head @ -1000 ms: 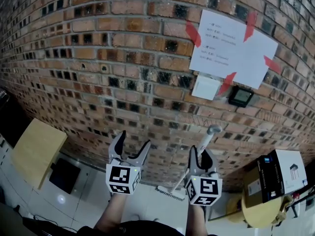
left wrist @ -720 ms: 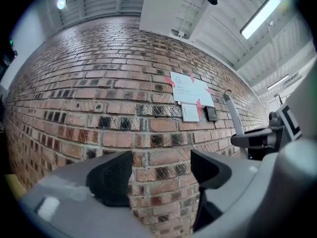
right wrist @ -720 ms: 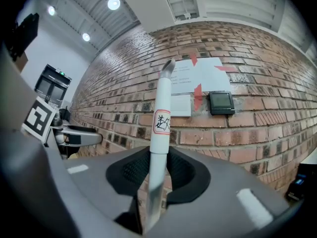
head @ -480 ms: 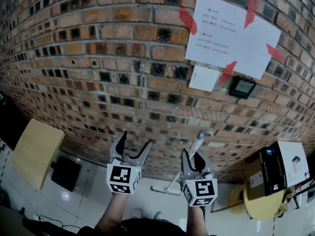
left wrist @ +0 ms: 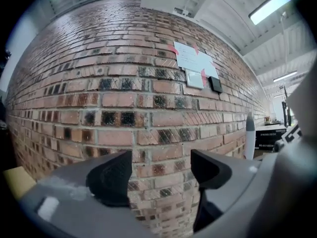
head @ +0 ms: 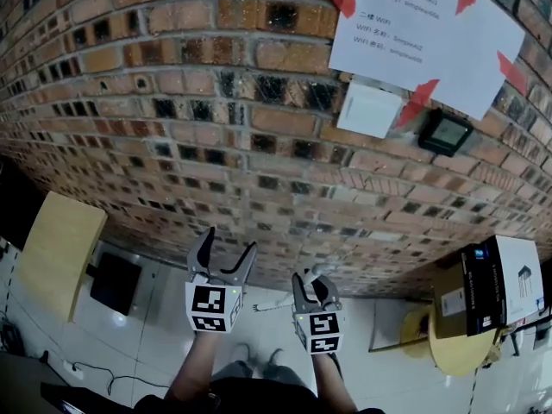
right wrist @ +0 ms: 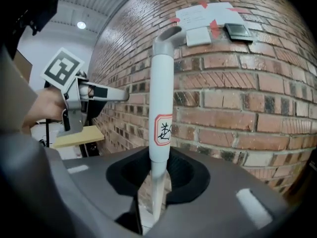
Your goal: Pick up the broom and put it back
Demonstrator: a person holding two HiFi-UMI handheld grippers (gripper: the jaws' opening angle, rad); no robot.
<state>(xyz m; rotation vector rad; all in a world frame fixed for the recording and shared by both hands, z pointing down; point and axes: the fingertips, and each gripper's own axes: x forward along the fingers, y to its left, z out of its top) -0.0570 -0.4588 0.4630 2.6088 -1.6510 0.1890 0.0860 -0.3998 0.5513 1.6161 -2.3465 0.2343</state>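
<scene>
I've got the broom (right wrist: 161, 108) close against the brick wall (right wrist: 237, 83). Its white handle is clamped tight in my right gripper (right wrist: 158, 175), and the jaws are closed on the shaft just below the red-framed label. My left gripper (left wrist: 161, 167) is alongside with its jaws spread apart, only brickwork showing between them.
</scene>
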